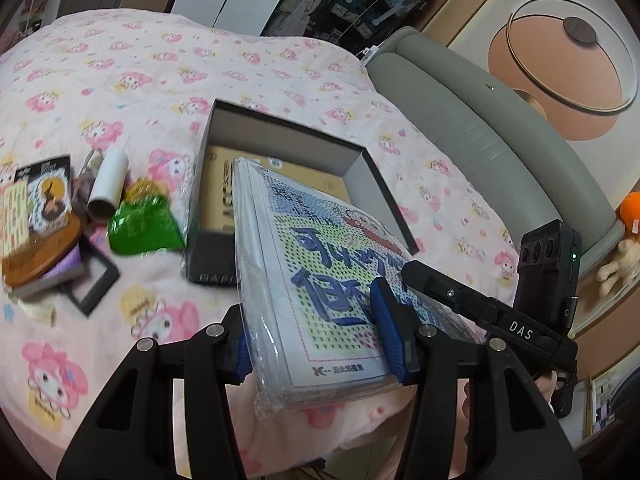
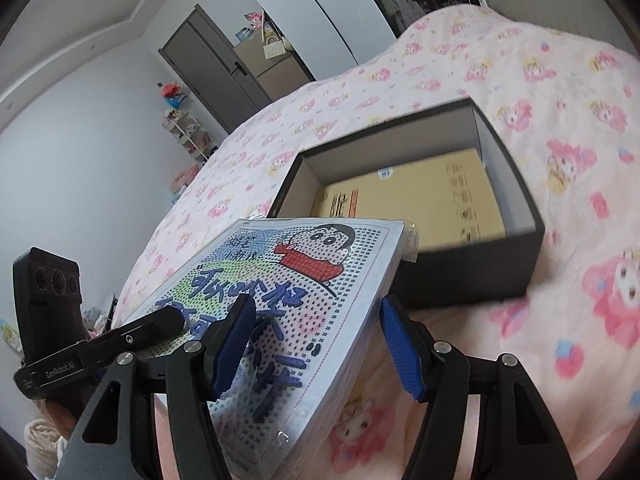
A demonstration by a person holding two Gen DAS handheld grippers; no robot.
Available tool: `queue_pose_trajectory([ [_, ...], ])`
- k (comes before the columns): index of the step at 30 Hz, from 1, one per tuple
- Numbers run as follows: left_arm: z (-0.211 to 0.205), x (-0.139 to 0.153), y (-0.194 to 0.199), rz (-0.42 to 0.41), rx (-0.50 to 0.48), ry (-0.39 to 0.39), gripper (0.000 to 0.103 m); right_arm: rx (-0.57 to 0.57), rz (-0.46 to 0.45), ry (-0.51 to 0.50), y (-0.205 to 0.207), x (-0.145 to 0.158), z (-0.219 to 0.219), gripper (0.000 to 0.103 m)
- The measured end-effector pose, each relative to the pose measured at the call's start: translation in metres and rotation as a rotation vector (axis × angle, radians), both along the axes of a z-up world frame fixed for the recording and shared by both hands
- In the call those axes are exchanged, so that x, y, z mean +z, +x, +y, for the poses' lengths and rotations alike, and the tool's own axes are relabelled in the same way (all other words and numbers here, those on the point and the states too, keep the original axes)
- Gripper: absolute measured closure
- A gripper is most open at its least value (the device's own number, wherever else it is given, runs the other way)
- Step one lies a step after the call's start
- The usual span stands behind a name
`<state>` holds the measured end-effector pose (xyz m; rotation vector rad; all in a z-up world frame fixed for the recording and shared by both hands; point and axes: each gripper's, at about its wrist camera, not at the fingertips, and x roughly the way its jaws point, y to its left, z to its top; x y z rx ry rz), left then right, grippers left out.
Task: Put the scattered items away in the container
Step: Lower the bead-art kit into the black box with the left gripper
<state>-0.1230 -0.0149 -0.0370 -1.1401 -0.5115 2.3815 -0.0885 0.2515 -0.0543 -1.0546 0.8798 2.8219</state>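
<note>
A plastic-wrapped book pack [image 1: 320, 264] [image 2: 288, 292] with a cartoon boy and blue lettering hangs tilted above the pink bedspread [image 1: 132, 80]. In the left wrist view my left gripper [image 1: 308, 312] is shut on the pack's near end, one blue pad under it and one on the cover. My right gripper [image 2: 316, 304] clamps the other end, its left pad on the cover and its right pad at the pack's lower edge. Just beyond the pack lies the open black box [image 1: 288, 124] [image 2: 516, 184], with a flat yellow book [image 2: 420, 200] on its floor.
Left of the box lie a green crinkly bag [image 1: 144, 224], a white tube [image 1: 108, 184], a wooden hairbrush [image 1: 40, 248], printed cards [image 1: 44, 192] and a black frame [image 1: 96, 280]. A grey padded headboard [image 1: 480, 140] runs along the bed's right side.
</note>
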Motion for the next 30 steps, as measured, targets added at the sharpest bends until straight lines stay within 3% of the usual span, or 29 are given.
queue_pose_trajectory([
  [5,0.008,0.011,-0.03,0.03,0.003,-0.022,0.051,-0.011,0.023,0.021,-0.023,0.009,0.018,0.042],
  [12,0.018,0.003,-0.092,0.004,0.008,-0.027,0.051,-0.013,0.027,0.038,-0.076,0.007,0.055,0.042],
  [19,0.031,-0.03,-0.157,-0.1,-0.004,-0.021,0.051,-0.019,-0.02,0.064,-0.124,-0.016,0.09,0.042],
  [23,0.04,-0.049,-0.169,-0.15,-0.007,-0.031,0.05,-0.035,-0.066,0.012,-0.132,-0.04,0.107,0.042],
  [30,0.046,-0.073,-0.177,-0.21,-0.018,-0.027,0.046,-0.032,-0.106,0.034,-0.134,-0.052,0.112,0.042],
])
